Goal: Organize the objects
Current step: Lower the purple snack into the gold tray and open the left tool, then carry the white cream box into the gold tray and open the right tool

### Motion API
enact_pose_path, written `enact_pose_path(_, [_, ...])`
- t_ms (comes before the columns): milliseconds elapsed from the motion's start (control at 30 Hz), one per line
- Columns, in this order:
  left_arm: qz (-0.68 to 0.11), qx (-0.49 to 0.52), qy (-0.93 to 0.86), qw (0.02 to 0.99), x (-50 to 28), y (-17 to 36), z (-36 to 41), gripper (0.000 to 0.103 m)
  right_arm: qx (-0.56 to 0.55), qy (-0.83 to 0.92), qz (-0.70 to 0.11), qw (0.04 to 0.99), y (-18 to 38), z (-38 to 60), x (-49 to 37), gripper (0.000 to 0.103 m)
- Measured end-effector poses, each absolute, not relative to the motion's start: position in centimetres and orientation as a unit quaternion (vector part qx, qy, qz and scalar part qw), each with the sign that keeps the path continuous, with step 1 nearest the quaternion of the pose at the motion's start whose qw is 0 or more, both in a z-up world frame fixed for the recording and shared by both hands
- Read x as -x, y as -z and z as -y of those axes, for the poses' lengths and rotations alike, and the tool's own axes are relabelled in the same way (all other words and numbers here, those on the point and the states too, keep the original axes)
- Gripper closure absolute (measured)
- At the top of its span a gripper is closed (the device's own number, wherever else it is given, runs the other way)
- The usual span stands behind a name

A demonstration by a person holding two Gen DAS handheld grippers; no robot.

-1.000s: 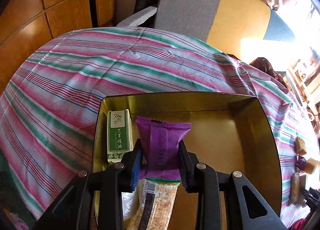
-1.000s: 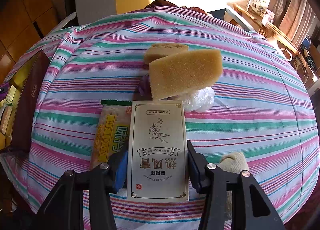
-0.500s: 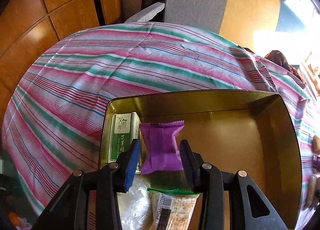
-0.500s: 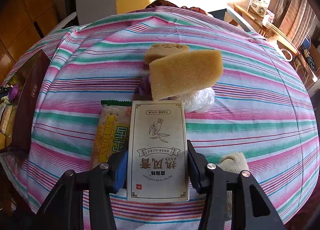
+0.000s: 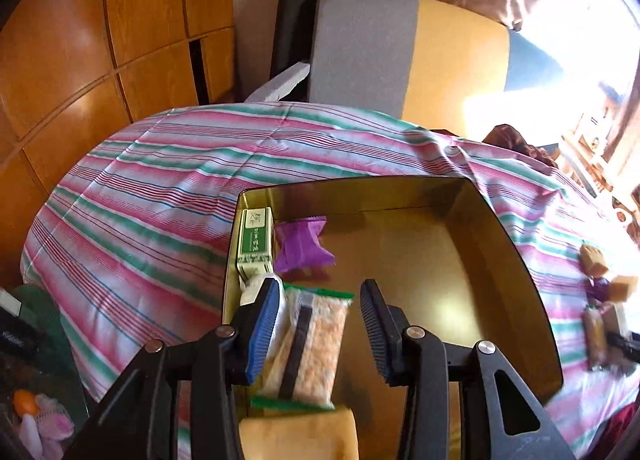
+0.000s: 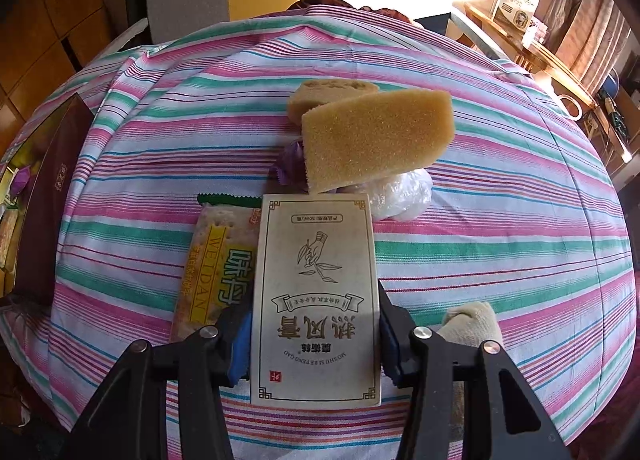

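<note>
Just ahead of the left gripper [image 5: 320, 324], whose jaws hang spread with nothing between them but air, sits the gold tin [image 5: 516, 260] on the striped surface [image 5: 140, 196]. Below and between the jaws lies a cracker pack [image 5: 310, 344], resting on the tin floor rather than pinched. Beyond the left jaw tip, a green box [image 5: 256, 242] stands tucked into the tin's far-left corner, and the purple packet [image 5: 302, 246] lies just beside it, lined up along that wall, which looks like deliberate packing to leave the right side of the tin free. A yellow sponge [image 5: 298, 434] sits nearest the camera, under the jaws.

Over to the right gripper [image 6: 314, 336]: its jaws are pressed onto the long sides of a cream carton [image 6: 316, 300], held flat and lengthwise, a grip that should keep it level for carrying. Left of the jaws lies another cracker pack [image 6: 214, 268]; ahead, two sponge blocks [image 6: 376, 142] are stacked over a purple wrapper [image 6: 290, 162] and a clear bag [image 6: 402, 192]. Judging by that pile, plenty remains to be sorted.
</note>
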State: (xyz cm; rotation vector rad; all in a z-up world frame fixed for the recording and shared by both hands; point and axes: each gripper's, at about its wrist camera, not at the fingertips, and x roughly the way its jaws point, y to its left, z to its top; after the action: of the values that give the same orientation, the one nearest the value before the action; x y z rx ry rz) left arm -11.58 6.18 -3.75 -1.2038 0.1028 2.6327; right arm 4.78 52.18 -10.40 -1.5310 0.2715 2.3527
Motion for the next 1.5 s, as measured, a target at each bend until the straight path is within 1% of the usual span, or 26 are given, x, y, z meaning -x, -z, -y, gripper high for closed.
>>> enact_pose_path(300, [-0.048,0.391,-0.910,0.127,6.9,3.5,-5.3,0.060,0.521,-0.829,-0.100,0.178,8.5,-51.0,-5.6,0.052])
enact_pose_path(700, [-0.050,0.376,-0.915,0.136,4.8,3.4,-5.1,0.060,0.477,-0.856,-0.099,0.173,4.1,-47.8,-7.1,0.052])
enact_pose_path(833, [-0.047,0.375,-0.915,0.138,4.6,3.4,-4.9,0.060,0.460,-0.871,-0.101,0.144,2.3,-45.7,-6.4,0.052])
enact_pose_path(1067, [-0.044,0.373,-0.917,0.135,4.3,3.4,-4.1,0.060,0.441,-0.891,-0.080,0.067,0.5,-39.7,-3.5,0.052])
enact_pose_path(1300, [-0.039,0.374,-0.917,0.131,4.2,3.6,-3.3,0.060,0.449,-0.891,-0.066,-0.003,0.7,-33.8,-0.1,0.052])
enact_pose_path(1500, [-0.036,0.375,-0.918,0.125,4.2,3.8,-2.6,0.060,0.470,-0.880,-0.062,-0.038,2.0,-30.3,2.6,0.052])
